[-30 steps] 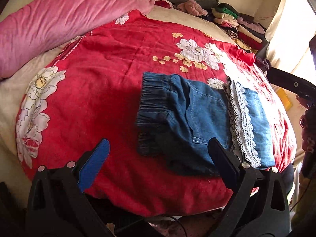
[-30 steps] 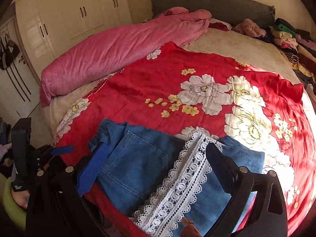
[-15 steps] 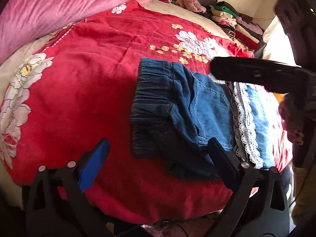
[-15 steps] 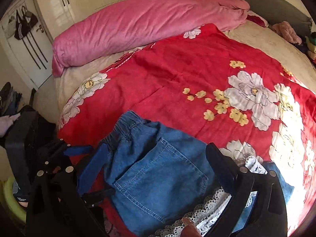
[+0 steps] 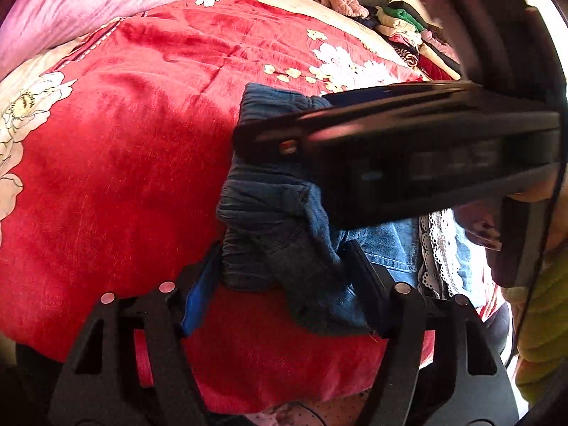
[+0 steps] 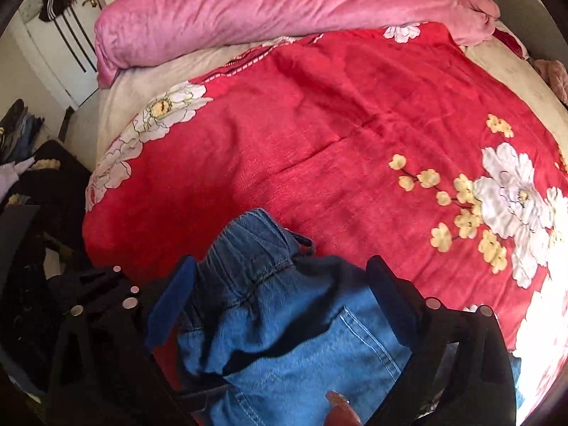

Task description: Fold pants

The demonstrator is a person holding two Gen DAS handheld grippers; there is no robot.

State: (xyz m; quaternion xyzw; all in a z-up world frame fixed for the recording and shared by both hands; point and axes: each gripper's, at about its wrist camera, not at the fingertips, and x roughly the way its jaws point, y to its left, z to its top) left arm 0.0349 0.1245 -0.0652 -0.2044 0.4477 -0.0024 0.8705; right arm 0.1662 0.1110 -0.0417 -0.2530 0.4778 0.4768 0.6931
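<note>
Closing on the waistband end of the pants (image 5: 284, 248), which lay near the front edge of the red blanket (image 5: 124, 159), we judged that the jaws could also pinch the blanket beneath and drag it into the fold. Both the left gripper (image 5: 280, 284) and the right gripper (image 6: 284, 301) pitched steeply down. Their jaws had just been narrowing, straddling bunched denim without yet clamping it.

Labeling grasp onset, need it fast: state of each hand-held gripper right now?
Left hand-held gripper: open, jaws just been closing around the denim pants waistband corner.
Right hand-held gripper: open, jaws just been closing, straddling the pants' waistband.
</note>
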